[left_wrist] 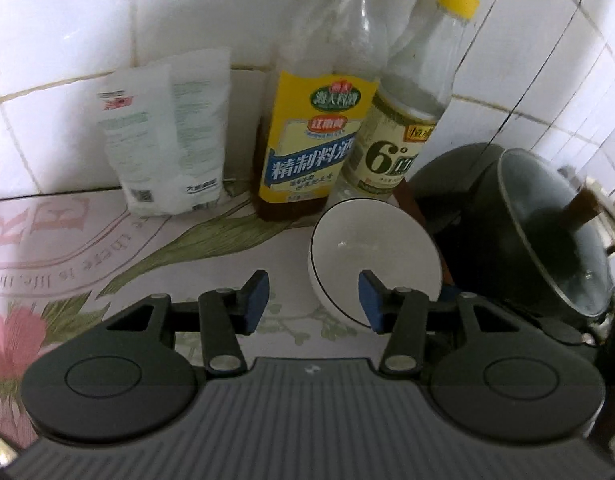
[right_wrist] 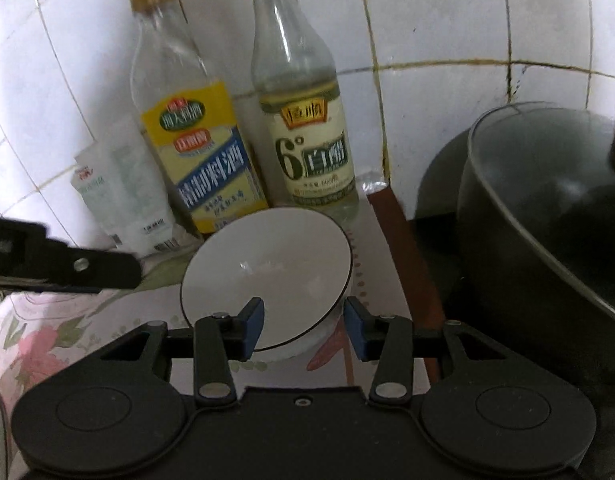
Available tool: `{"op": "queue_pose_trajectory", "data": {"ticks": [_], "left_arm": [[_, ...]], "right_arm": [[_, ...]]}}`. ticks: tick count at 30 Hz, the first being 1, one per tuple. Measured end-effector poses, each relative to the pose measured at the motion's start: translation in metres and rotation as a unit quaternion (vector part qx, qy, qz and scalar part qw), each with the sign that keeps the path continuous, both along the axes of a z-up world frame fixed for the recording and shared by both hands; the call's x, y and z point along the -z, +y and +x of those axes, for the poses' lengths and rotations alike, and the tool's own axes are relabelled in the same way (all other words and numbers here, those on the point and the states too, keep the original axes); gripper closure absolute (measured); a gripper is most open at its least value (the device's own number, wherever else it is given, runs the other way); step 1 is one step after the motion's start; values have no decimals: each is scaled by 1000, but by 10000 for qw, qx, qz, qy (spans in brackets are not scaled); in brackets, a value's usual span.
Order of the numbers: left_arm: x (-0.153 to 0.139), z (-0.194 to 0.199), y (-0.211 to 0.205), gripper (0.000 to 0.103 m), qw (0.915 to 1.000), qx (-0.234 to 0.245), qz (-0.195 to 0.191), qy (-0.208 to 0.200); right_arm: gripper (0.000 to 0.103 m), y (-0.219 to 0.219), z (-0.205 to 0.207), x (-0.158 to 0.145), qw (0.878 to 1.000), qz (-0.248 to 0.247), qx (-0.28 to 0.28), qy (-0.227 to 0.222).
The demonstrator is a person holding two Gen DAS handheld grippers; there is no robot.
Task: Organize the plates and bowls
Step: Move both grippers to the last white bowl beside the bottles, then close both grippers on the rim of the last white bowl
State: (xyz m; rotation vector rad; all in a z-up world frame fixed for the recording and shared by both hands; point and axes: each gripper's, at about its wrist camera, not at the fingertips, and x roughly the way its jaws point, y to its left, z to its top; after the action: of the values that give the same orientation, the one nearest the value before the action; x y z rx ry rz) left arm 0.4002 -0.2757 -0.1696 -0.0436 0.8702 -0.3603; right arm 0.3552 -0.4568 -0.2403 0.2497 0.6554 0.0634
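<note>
White bowl (left_wrist: pixel 371 256) with a dark rim on a floral countertop (left_wrist: pixel 155 256). Behind the bowl: yellow-labelled bottle (left_wrist: pixel 311 140), yellow-capped bottle (left_wrist: pixel 407 120). Left of these, a white packet (left_wrist: pixel 167 136). Right of the bowl, a dark pot (left_wrist: pixel 547 232). Left gripper (left_wrist: pixel 313 300) jaws apart, right pad (left_wrist: pixel 369 300) overlapping the bowl's rim.

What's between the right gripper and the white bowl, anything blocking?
Nothing visible. The right gripper is open with the white bowl directly ahead, its near rim already between the fingers. Bottles stand behind the bowl, the dark pot off to the right.
</note>
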Motion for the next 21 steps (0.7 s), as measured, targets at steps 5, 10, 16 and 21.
{"op": "queue_pose_trajectory", "data": {"ticks": [5, 10, 16, 21], "left_arm": [[25, 16, -20, 55, 9978, 14, 453, 489], [37, 25, -21, 60, 9980, -195, 404, 452], [47, 33, -13, 92, 9974, -165, -228, 666], [42, 23, -16, 94, 9979, 30, -25, 644]], "right_arm": [[53, -8, 9, 5, 9987, 426, 158, 225], [54, -6, 16, 13, 9986, 325, 231, 353], [67, -4, 18, 15, 9986, 305, 314, 309], [80, -7, 17, 13, 9972, 326, 453, 502]]}}
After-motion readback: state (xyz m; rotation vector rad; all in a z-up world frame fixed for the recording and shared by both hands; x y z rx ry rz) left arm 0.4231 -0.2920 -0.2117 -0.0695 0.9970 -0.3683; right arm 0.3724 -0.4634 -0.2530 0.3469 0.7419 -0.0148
